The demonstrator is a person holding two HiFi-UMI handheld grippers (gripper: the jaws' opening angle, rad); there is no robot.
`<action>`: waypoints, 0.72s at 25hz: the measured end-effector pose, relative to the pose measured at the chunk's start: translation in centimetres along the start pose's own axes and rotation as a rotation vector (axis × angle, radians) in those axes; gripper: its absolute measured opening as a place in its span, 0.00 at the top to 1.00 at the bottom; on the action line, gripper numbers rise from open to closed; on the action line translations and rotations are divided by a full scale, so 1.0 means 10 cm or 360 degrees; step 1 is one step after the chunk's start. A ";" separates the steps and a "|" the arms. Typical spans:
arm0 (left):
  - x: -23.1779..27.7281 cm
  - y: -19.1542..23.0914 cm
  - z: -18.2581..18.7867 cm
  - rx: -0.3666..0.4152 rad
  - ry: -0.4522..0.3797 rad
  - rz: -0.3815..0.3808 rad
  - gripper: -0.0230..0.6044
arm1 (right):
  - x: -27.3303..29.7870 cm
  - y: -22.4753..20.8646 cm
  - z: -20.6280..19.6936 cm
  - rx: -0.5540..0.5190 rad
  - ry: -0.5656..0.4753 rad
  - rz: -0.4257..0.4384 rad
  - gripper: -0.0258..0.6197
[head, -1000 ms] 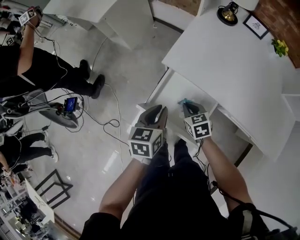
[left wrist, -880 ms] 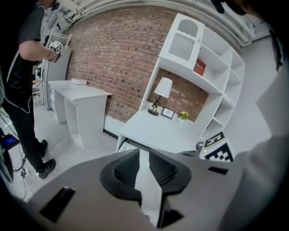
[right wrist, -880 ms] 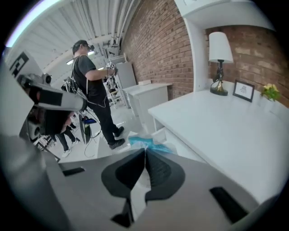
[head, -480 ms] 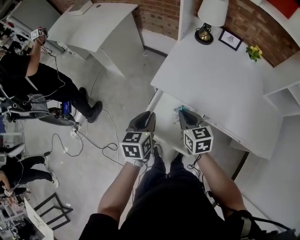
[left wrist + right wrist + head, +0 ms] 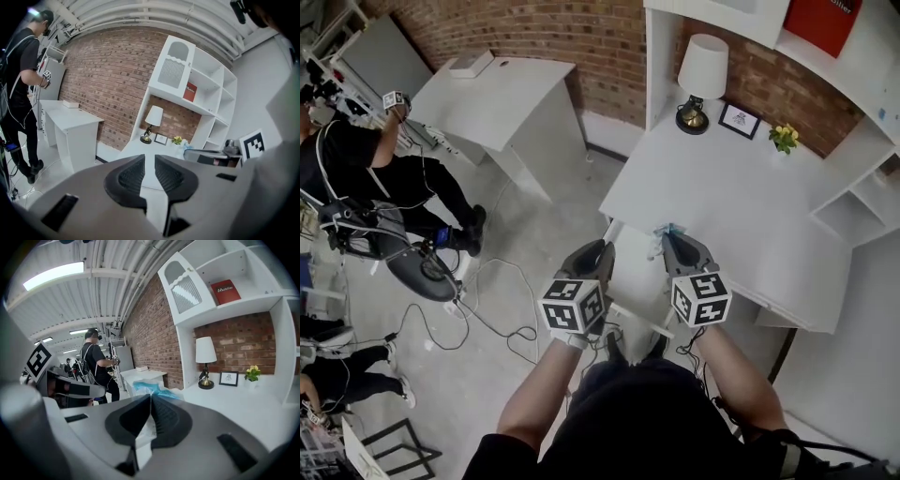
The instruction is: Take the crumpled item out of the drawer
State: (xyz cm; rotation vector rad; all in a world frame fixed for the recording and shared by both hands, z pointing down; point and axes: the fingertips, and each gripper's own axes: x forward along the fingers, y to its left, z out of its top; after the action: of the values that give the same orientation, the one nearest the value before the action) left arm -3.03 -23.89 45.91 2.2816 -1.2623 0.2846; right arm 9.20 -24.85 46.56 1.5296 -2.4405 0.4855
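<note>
Above the drawer point(image 5: 632, 277), right hand-held gripper point(image 5: 669, 238) tight on crumpled item point(image 5: 146, 389), left hand-held gripper point(image 5: 604, 247) parted, empty.

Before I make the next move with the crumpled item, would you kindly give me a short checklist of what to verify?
1. Right gripper shut on the crumpled blue-and-white item: ok.
2. Left gripper empty, jaws apart: ok.
3. Item fully clear of the drawer: cannot tell; the head view shows it above the drawer's far end, by the desk edge.
4. Bare desk top near the item: ok; the lamp, picture frame and yellow flowers stand at the back.
5. Drawer closed: not ok; it stands open.
</note>
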 end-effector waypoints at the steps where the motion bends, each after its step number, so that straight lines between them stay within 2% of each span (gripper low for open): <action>1: -0.03 0.00 0.04 0.0003 -0.0014 0.0005 0.86 | -0.02 -0.01 0.06 -0.0016 -0.0016 -0.0010 0.95; 12: -0.37 0.09 0.40 -0.0015 -0.0188 0.0064 0.86 | -0.32 0.17 0.74 -0.0113 -0.0283 0.0011 0.95; 18: -0.41 -0.01 0.63 0.0037 -0.0272 0.0043 0.86 | -0.46 0.26 1.08 -0.0161 -0.0422 0.0032 0.95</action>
State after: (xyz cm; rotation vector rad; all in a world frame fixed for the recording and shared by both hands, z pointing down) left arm -5.56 -24.18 38.87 2.3512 -1.3817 0.1155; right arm 8.72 -24.18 34.53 1.6188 -2.6313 0.1670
